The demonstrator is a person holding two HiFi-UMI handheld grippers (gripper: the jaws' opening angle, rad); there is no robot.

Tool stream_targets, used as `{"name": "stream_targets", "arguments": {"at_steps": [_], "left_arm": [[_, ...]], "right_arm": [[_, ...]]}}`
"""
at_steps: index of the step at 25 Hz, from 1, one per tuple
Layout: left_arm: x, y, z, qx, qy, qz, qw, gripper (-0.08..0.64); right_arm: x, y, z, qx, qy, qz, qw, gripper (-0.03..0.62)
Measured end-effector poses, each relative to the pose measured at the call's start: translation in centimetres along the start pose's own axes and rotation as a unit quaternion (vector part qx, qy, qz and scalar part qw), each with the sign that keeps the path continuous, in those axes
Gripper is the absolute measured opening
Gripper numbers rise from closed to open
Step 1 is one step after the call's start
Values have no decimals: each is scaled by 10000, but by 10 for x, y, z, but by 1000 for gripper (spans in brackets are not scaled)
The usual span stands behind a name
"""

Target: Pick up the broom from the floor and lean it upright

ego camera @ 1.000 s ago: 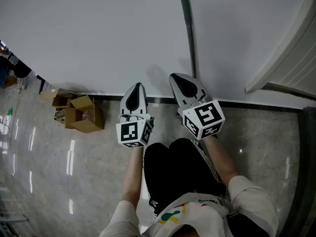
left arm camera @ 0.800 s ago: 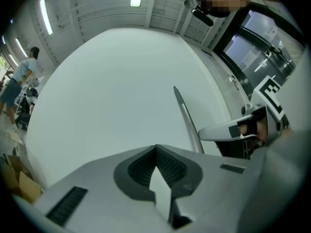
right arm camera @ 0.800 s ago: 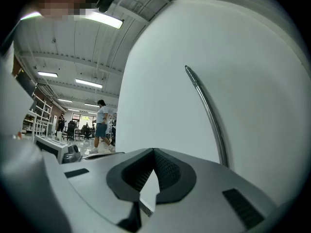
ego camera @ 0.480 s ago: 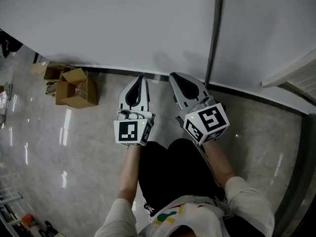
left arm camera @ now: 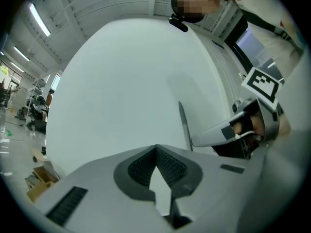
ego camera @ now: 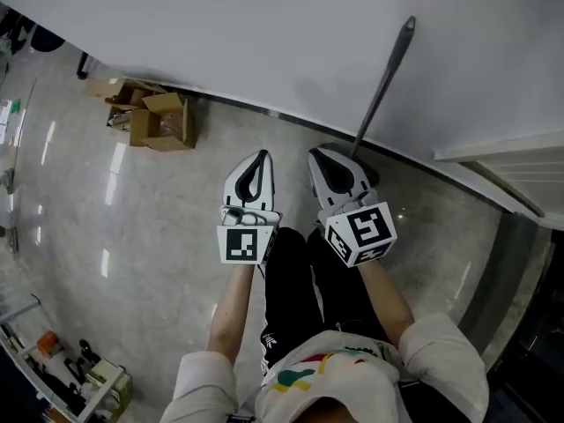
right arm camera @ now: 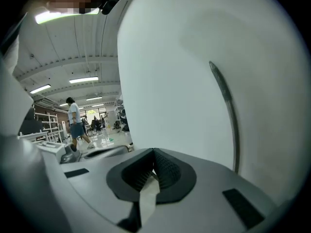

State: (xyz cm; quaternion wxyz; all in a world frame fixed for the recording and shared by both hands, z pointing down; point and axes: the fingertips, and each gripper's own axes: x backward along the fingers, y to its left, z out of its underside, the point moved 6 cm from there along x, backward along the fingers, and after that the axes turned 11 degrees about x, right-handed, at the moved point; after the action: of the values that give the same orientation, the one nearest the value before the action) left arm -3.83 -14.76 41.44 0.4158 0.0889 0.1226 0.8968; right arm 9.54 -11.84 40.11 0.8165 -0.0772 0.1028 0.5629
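Spanning the top of the head view, the white wall (ego camera: 264, 42) meets the glossy floor (ego camera: 132, 254) along a dark skirting line. The broom (ego camera: 384, 85) already stands propped against that wall, its long axis running from about 7 o'clock near the floor up to 1 o'clock at the handle tip. Its lower end disappears behind the right hand-held gripper (ego camera: 319, 157), so I cannot tell how the head sits on the floor. Some cardboard boxes (ego camera: 159, 122) lie well apart at 10 o'clock.

The right hand-held gripper has its jaws pressed together with nothing between them. From its tip the broom lies at roughly 1 o'clock, near but apart from it. The left hand-held gripper (ego camera: 257, 159) sits just beside the right one at 9 o'clock, jaws likewise together and empty, and the handle is farther from it, off at 2 o'clock.

The task looks essentially done. If the lean needed correcting, the right hand is the nearer one, and it would have to spread its jaws across the handle.
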Motion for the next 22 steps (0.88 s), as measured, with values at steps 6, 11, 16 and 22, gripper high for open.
{"name": "stream_targets", "arguments": {"at_steps": [6,11,16,22], "left_arm": [[24,-92,-188,234,-119,-545,9982,44],[55,-179,-317,-36,403,-612,9973,44],[70,-231,-364,-78,91,-304,9995,44],[82,-265,-357,-261,299,353,9986,44]], "right_arm": [[116,23,-162,454,616,-18,9971,12],[211,19,-285,202,803,134,9965,12],[272,2,-310,-43,500,367,9981,12],[319,-6,-325,-335,-67,974,9947,13]]}}
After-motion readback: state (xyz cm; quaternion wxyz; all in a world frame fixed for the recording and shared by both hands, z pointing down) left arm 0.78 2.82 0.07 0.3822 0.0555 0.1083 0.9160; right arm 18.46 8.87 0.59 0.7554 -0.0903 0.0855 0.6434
